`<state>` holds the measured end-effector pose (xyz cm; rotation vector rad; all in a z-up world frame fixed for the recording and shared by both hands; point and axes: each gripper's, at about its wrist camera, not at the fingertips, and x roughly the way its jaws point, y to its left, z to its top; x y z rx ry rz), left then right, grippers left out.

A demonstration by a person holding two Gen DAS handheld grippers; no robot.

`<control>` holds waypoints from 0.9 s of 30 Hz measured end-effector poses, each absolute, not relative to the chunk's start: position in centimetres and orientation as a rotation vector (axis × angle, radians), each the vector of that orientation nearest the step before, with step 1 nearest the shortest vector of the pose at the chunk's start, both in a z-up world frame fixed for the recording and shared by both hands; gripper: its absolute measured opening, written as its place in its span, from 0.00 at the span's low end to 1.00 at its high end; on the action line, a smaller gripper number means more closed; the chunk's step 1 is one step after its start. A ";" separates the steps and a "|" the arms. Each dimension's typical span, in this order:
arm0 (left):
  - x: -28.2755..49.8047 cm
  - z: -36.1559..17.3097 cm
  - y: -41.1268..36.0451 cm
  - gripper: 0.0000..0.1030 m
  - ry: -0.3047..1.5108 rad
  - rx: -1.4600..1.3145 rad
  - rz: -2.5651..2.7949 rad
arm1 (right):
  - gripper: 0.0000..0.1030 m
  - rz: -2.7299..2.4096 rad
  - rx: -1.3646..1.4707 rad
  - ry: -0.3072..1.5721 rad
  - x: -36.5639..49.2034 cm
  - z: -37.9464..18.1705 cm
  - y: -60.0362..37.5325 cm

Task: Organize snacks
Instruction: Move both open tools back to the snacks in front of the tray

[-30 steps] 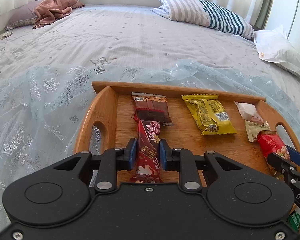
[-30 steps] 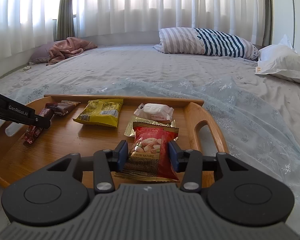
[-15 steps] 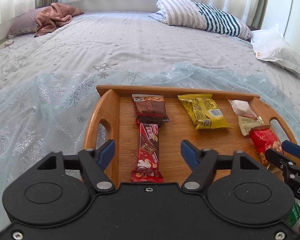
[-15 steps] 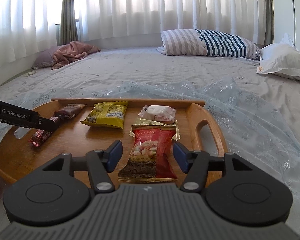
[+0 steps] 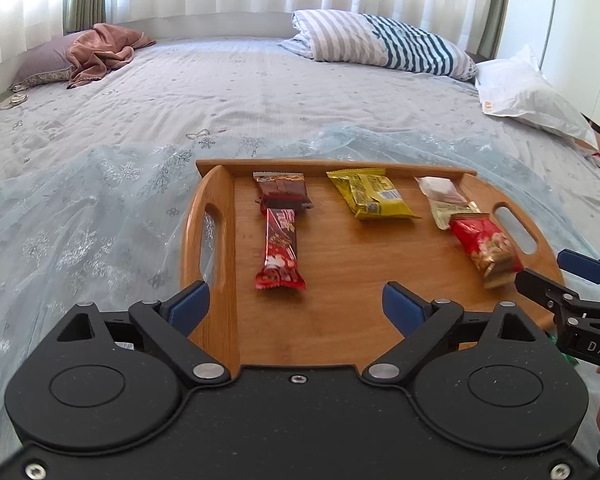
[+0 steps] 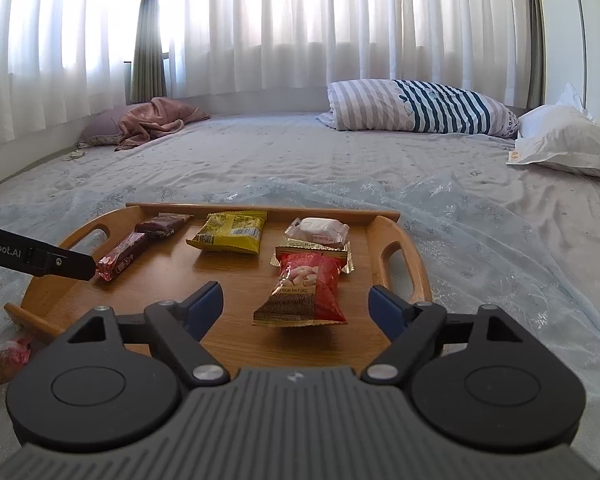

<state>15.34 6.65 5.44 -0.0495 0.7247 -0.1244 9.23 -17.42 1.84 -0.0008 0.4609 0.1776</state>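
flat wrapped snacks (image 5: 281, 249) on wood tray (image 5: 340, 320)

A wide bed (image 6: 340, 152) in a pale floral sheet fills the room, a sheer snowflake cloth (image 5: 100, 208) spread over its near part. White curtains (image 6: 300, 20) glow with daylight behind a striped pillow (image 6: 416, 106), a white pillow (image 6: 568, 144) and a crumpled pink blanket (image 6: 156, 120)

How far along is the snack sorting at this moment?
Done: six packets lie on the wooden tray, including the red bar and the red nut pack. In hand: nothing; the left claw and right claw are both open. Left: at least one pink packet sits off the tray.
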 end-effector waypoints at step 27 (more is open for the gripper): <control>2.4 10.3 7.3 0.96 0.632 -0.042 -0.146 | 0.92 0.144 -0.053 0.398 1.3 0.9 -19.6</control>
